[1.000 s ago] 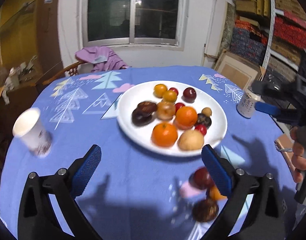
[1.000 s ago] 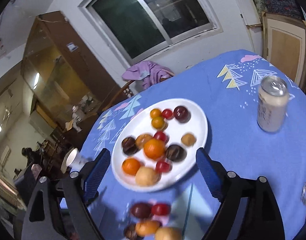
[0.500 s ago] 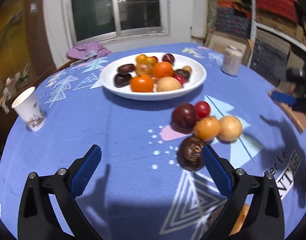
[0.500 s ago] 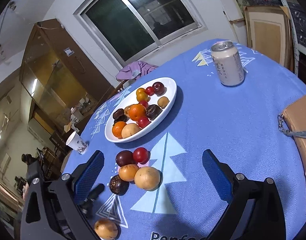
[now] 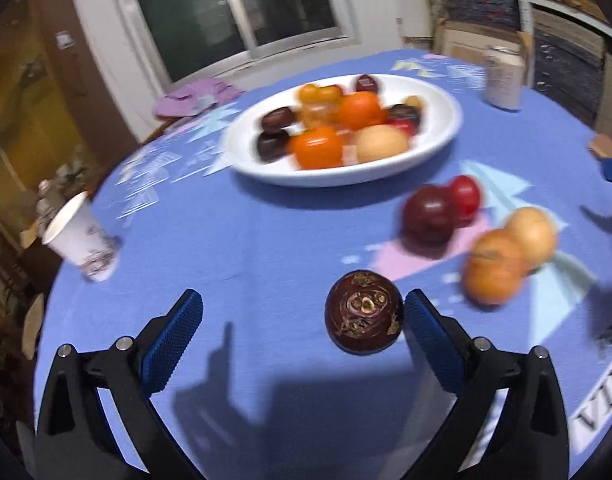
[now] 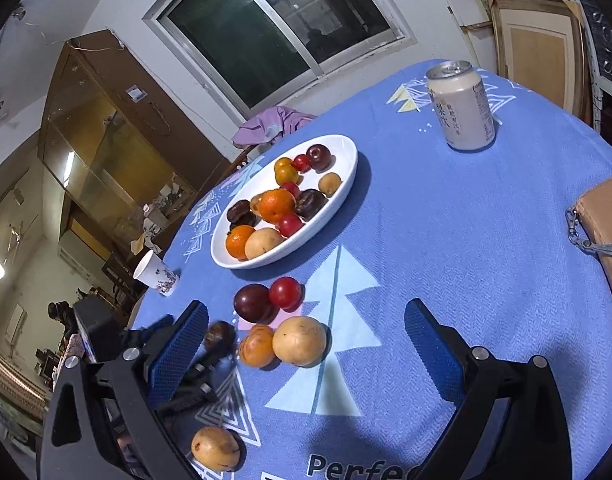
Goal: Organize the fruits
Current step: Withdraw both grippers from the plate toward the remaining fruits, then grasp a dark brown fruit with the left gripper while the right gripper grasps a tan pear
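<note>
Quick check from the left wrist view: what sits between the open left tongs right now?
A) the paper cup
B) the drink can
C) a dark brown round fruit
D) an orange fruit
C: the dark brown fruit lies on the tablecloth between the left tongs, close beside their right-hand pad, jaws open.

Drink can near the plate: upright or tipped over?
Upright. In the right wrist view the can stands on its base on the blue tablecloth, its silver top facing up, apart from the white plate.
</note>
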The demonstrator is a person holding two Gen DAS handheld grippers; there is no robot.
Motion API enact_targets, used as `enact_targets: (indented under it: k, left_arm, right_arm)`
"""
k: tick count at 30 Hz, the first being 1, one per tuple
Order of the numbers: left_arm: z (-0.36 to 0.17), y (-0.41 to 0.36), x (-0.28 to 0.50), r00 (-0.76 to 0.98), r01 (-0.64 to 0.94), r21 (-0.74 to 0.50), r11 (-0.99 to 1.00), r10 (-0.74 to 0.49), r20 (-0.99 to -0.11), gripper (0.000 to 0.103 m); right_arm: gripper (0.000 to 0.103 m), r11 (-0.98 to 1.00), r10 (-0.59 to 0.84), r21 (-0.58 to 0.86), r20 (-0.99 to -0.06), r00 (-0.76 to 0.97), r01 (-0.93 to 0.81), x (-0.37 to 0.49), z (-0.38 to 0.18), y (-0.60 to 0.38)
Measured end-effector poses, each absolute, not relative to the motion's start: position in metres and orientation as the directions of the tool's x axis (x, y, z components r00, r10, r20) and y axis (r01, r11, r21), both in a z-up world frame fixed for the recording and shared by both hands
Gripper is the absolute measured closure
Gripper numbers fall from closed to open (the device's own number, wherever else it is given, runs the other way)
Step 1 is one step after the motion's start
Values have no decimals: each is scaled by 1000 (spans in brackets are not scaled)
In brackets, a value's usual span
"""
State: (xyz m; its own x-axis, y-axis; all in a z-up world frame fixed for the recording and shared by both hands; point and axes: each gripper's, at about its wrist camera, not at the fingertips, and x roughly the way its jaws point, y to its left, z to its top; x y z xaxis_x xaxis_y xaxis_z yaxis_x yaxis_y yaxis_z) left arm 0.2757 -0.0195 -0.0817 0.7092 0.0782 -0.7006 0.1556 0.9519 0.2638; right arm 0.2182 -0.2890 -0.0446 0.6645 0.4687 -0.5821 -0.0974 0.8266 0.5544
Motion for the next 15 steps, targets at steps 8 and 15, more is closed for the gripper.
enact_targets:
  k: [8,15]
  left_arm:
    - [-77,31,275,691,97,103,990,7,-722,4]
    - [-77,12,276,700,150,149,977,1,-715,4]
  right_arm:
    - [3,865,442,481,-598,669,-142,216,-45,-275]
    - [3,863,449,482,-591,671,-153,215,-44,-274]
